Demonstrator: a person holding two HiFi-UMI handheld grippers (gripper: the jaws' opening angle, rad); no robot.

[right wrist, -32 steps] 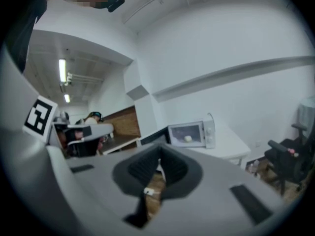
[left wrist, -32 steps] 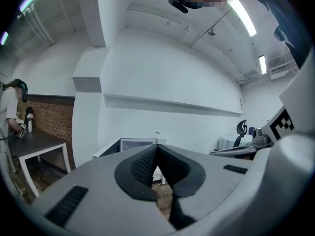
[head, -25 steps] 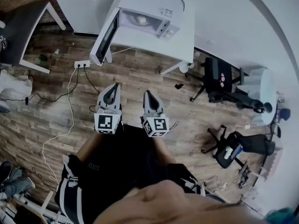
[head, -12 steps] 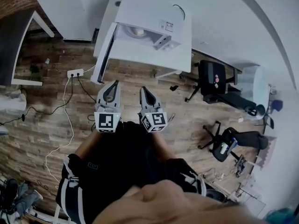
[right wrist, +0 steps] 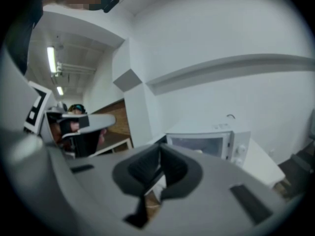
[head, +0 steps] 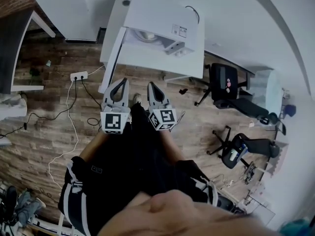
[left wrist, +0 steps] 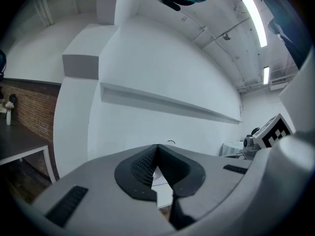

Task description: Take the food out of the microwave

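Observation:
The white microwave stands on a white table, its door swung open to the left. Inside lies a pale dish of food, partly hidden by the top edge. My left gripper and right gripper are held side by side over the wood floor, short of the table edge, pointing at the microwave. Both are shut with nothing between their jaws. The right gripper view shows the open microwave ahead with the food dim inside. The left gripper view shows mostly white wall beyond the shut left gripper.
A power strip with trailing cables lies on the floor left of the door. Two black office chairs stand at the right, near a round white table. A dark desk is at far left.
Both grippers have moved forward toward the microwave, which now sits closer in the head view. Their jaws stay shut.

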